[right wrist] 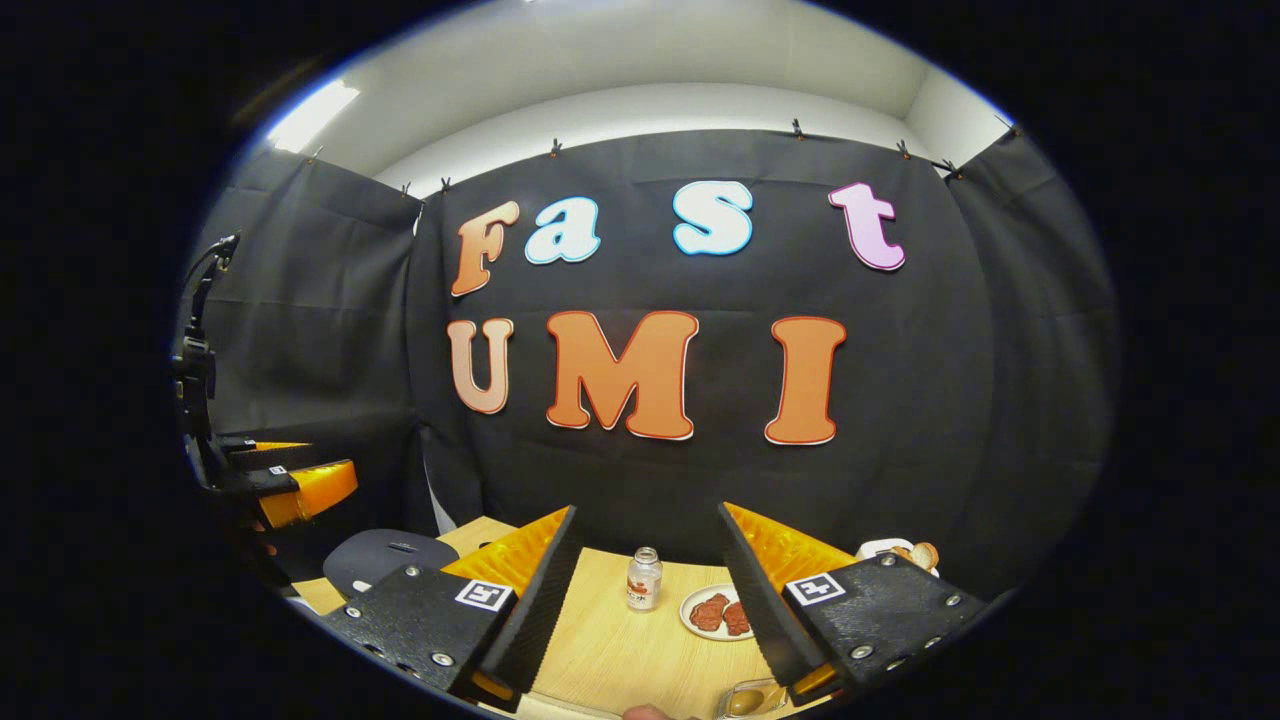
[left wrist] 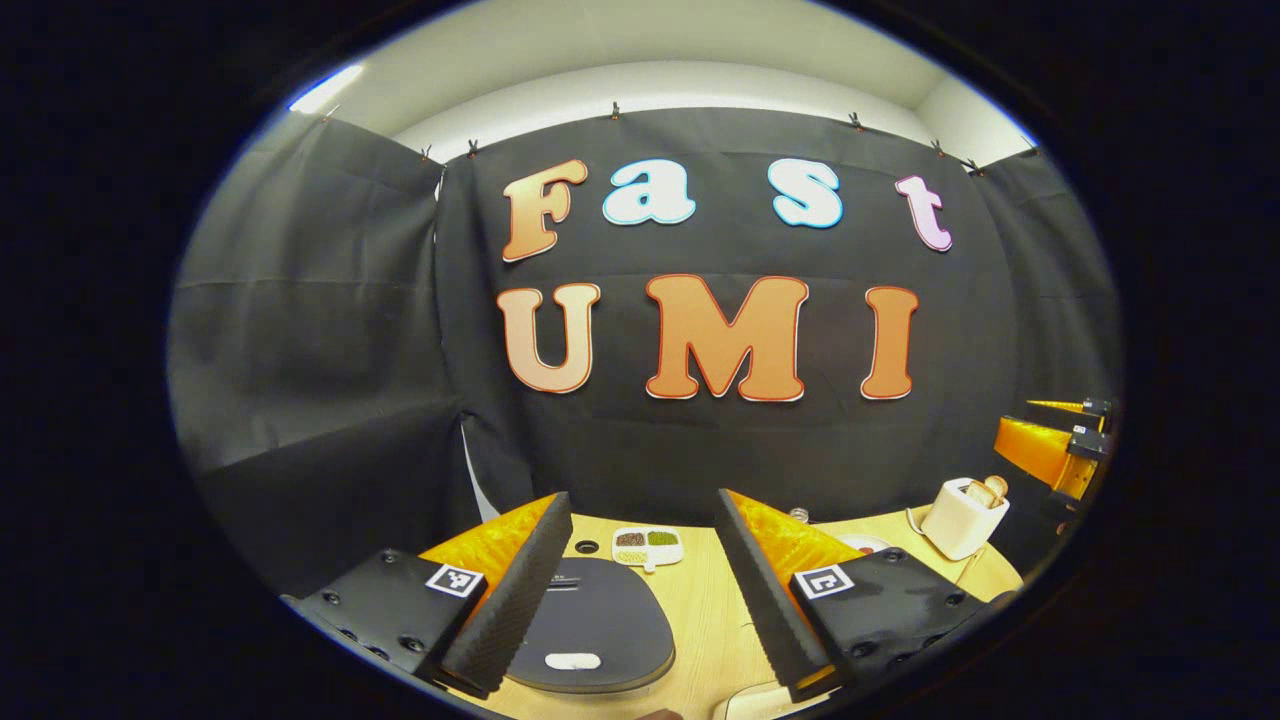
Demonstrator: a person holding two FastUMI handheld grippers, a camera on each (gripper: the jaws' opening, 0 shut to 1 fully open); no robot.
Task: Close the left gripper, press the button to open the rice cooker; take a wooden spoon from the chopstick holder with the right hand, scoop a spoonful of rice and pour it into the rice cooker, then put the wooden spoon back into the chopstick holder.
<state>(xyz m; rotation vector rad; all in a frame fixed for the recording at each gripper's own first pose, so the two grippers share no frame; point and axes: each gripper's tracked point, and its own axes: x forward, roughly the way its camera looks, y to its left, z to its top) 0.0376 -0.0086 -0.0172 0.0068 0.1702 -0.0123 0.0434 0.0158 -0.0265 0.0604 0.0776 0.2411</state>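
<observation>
Black cloth hangs behind a light wooden tabletop [left wrist: 700, 610]. I hold my left hand-held gripper [left wrist: 640, 590] released, its fingers spread wide, right above the dark rice cooker [left wrist: 590, 625], whose lid is down. I think it waits there because I must clench it first to push the button. My right hand-held gripper [right wrist: 645, 600] is released too and grasps nothing, ready for the wooden spoon. Ahead of it stand a small bottle [right wrist: 643, 579] and a plate of red food [right wrist: 717, 612]. A white toaster [left wrist: 962, 517] sits far right.
</observation>
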